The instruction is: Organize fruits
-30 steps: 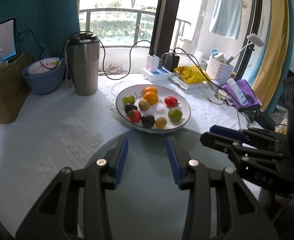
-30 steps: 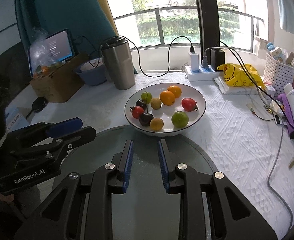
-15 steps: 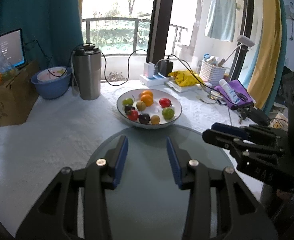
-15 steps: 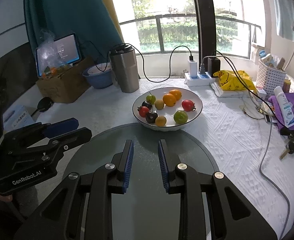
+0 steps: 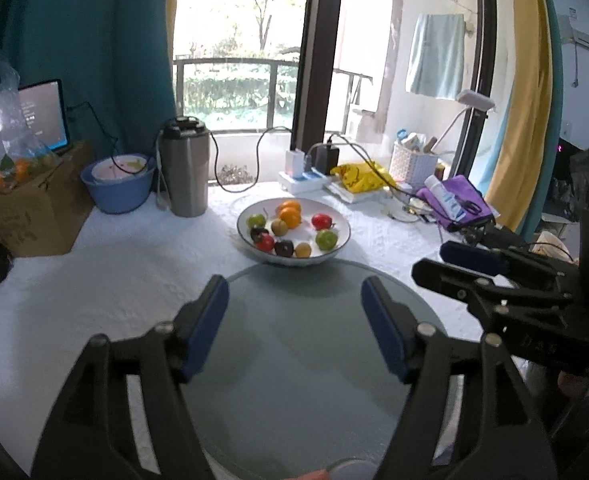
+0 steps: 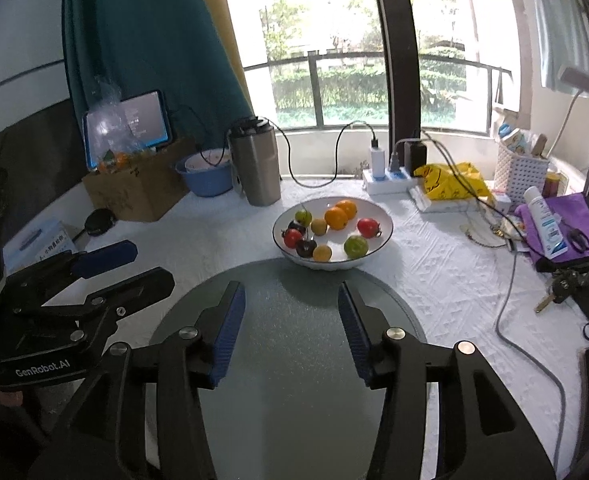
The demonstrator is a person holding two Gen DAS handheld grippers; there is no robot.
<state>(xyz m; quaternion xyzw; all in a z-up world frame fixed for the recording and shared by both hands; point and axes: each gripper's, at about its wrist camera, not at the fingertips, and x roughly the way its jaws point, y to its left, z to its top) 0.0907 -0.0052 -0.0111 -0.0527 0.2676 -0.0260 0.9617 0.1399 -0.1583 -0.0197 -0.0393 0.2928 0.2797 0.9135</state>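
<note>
Above the grey mat [image 6: 294, 360], left gripper [image 5: 294, 328] and right gripper [image 6: 290, 328] hang empty, jaws opening, presumably preparing to pick fruit from the bowl [image 6: 382, 240].

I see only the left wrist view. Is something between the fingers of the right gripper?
Observer: No. The right gripper has nothing between its pads; its jaws are opening above the grey round mat.
Operator: What lies to the right of it?
Observer: A bunch of keys on the white tablecloth, beside a grey cable.
Operator: And beyond the left gripper?
Observer: A white box with blue print, near the table's edge.
</note>
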